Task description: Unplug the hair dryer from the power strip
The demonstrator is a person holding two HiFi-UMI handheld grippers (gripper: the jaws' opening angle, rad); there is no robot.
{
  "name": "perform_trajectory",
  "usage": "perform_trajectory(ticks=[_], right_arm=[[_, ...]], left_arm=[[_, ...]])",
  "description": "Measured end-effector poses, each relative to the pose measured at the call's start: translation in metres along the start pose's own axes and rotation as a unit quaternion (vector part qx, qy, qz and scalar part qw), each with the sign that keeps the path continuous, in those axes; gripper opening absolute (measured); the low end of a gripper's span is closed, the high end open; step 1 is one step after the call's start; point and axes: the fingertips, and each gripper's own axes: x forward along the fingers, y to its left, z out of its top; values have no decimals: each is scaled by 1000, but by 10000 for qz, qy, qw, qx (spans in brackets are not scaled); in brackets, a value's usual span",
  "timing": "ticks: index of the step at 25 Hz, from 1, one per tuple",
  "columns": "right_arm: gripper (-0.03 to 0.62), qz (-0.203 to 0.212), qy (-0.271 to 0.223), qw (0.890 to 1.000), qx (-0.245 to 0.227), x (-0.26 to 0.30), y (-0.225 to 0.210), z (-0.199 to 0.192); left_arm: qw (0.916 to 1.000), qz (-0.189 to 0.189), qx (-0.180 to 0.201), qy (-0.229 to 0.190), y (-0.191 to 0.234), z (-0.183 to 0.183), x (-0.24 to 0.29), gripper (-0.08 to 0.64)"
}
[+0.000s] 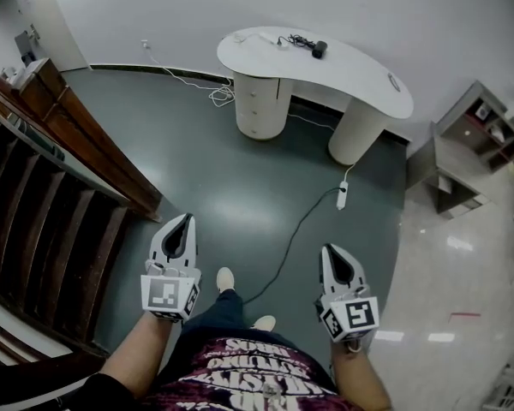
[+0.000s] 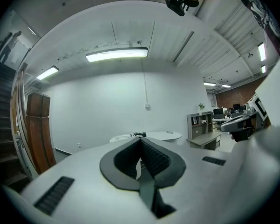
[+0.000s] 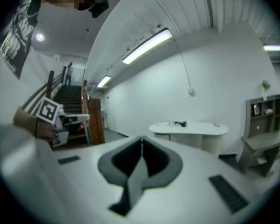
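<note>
The black hair dryer lies on the white curved table at the far side of the room, with its coiled cord beside it. A white power strip lies on the green floor in front of the table. A black cable runs from it towards my feet. My left gripper and right gripper are held level, well short of the strip and table. Both are shut and hold nothing. In the right gripper view the hair dryer shows small on the table, beyond the shut gripper. The left gripper view shows its shut gripper with the table beyond.
A dark wooden staircase and railing run along the left. A white cable trails from a wall socket to the table's base. A grey shelf unit stands at the right. My feet stand on the green floor.
</note>
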Motion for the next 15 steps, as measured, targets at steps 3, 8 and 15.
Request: perform_trajectory(ticks=[3, 8, 15], right_arm=[[35, -30, 31, 10000, -70, 35, 7, 11], [35, -74, -17, 9997, -228, 99, 16, 43], [35, -50, -147, 9999, 2, 170, 43, 75]], left_arm=[[9999, -71, -130, 2, 25, -5, 28, 25], [9991, -277, -298, -126, 65, 6, 79, 25], [9961, -654, -511, -283, 103, 14, 122, 24]])
